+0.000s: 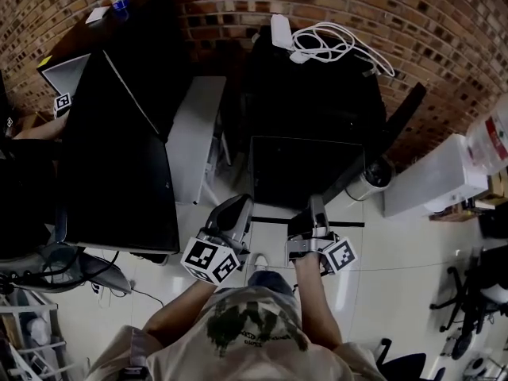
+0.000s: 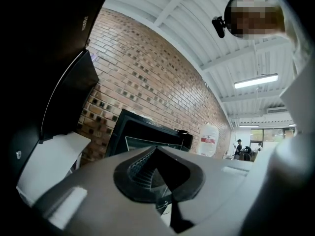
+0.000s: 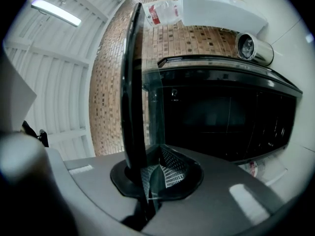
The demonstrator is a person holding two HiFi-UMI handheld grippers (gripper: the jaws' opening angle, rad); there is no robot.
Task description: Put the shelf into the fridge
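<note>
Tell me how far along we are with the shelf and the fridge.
Done: the right gripper is shut on the shelf. In hand: the shelf hangs in front of the dark fridge, outside it. Left: slide it in, then release.

Nothing legible — the red label (image 2: 208,140) on the far-right water jug (image 2: 209,131) is too small, the shirt print (image 1: 246,324) too blurred.
</note>
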